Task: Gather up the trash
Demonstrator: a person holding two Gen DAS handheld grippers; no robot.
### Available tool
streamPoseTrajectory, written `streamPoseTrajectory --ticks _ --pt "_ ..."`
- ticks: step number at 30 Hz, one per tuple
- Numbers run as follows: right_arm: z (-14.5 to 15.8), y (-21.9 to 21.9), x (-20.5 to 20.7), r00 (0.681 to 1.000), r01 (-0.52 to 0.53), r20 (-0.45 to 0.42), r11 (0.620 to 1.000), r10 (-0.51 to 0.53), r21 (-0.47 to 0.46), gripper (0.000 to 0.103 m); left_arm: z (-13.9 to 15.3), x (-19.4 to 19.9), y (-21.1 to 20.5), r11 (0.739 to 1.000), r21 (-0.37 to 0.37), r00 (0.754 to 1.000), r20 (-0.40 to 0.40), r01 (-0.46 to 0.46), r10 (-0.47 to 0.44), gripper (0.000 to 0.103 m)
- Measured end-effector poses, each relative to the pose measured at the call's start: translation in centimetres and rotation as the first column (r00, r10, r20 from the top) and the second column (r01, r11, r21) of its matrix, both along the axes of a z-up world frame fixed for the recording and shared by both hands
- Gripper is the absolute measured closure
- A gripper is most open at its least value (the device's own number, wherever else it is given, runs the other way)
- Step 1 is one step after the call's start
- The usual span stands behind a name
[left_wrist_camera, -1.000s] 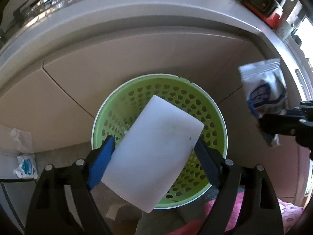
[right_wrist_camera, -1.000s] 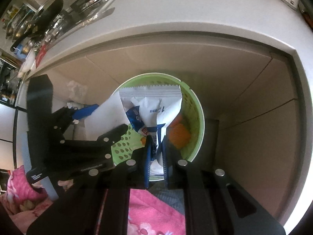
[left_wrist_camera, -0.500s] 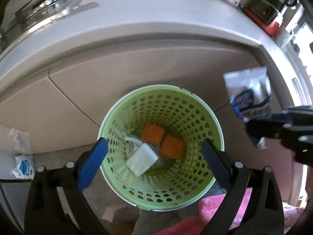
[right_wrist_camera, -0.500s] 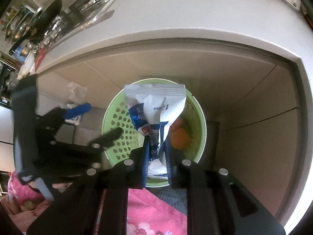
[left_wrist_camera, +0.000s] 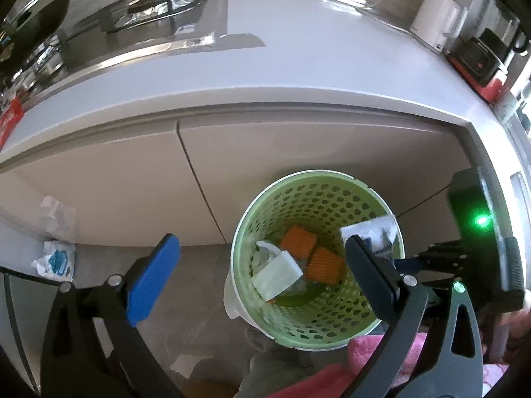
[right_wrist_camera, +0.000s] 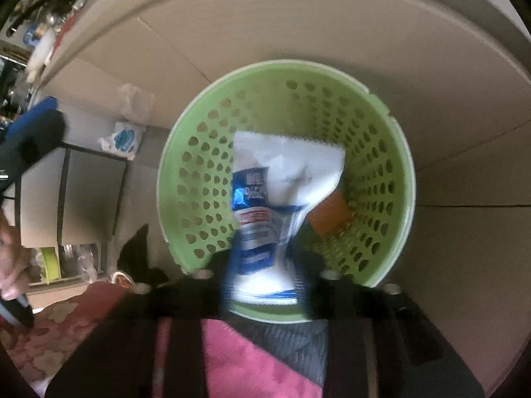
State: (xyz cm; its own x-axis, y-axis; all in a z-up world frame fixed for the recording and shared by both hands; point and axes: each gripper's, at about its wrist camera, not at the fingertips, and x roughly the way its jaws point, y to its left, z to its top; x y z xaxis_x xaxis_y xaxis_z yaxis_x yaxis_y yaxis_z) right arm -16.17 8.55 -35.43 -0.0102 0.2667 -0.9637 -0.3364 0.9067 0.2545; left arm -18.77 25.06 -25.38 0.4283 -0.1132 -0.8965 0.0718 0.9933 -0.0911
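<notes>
Green perforated plastic forms the basket [left_wrist_camera: 318, 205] that stands on the floor against the pale cabinet fronts [left_wrist_camera: 99, 192] under the bench [left_wrist_camera: 298, 76]. Inside it lie two orange pieces [left_wrist_camera: 323, 263], a white block [left_wrist_camera: 277, 275] tilted against them, and some crumpled white scraps. The left gripper [left_wrist_camera: 262, 277] hangs above the basket's near-left side with its blue-padded jaws spread wide and nothing between them; they have just been opening. The right gripper [right_wrist_camera: 262, 265] points down into the basket from its near rim. Its jaws have just been parting, and the white-and-blue wrapper [right_wrist_camera: 272, 192] stands between them, reaching down into the basket; the view is smeared with blur, but the pads seem to stand clear of the wrapper, so it looks released. On the floor to the left, by the cabinet, sits another crumpled white-and-blue wrapper [left_wrist_camera: 54, 260]. Pink fabric [right_wrist_camera: 252, 364] shows below both grippers.
</notes>
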Motion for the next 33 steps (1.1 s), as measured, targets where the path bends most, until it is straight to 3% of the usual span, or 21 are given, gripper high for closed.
streamPoseTrajectory --ticks 1,3,9,16,23,27,29,33 --pt "-0.3 0.1 0.0 1.000 -0.001 0.001 1.000 0.001 -0.010 0.025 -0.1 -0.1 0.1 1.000 0.003 1.000 0.000 -0.005 0.005 0.008" --pt "-0.4 0.5 -0.1 1.000 -0.008 0.017 1.000 0.008 -0.014 0.014 -0.1 -0.2 0.1 1.000 0.006 1.000 0.000 -0.010 0.010 0.008" --pt "-0.1 1.4 0.0 0.999 -0.036 0.009 0.999 0.036 0.005 0.008 0.0 -0.2 0.4 1.000 0.008 1.000 0.003 -0.023 0.023 0.008" --pt "2.6 0.6 -0.2 0.997 -0.014 0.076 1.000 0.014 -0.006 0.003 0.9 -0.2 -0.2 0.999 0.024 0.999 0.023 -0.025 0.025 0.008" --pt "9.1 -2.0 -0.1 0.965 0.049 0.258 0.999 -0.048 0.005 0.002 5.0 -0.4 -1.5 0.999 0.042 0.993 0.117 -0.021 0.016 0.008" --pt "12.7 -3.7 0.1 0.946 -0.001 0.322 0.996 -0.029 0.092 0.002 8.2 -0.2 -2.1 0.998 0.042 0.983 0.180 -0.044 0.036 0.008" --pt "14.3 -4.7 0.3 0.939 0.024 0.339 0.993 -0.062 0.115 0.002 10.1 0.2 -2.4 0.997 0.040 0.976 0.210 -0.061 0.051 0.008" --pt "18.3 -7.2 0.9 0.892 0.111 0.418 0.980 -0.172 0.168 0.002 12.9 1.3 -3.1 0.995 0.048 0.964 0.255 -0.088 0.073 0.008"
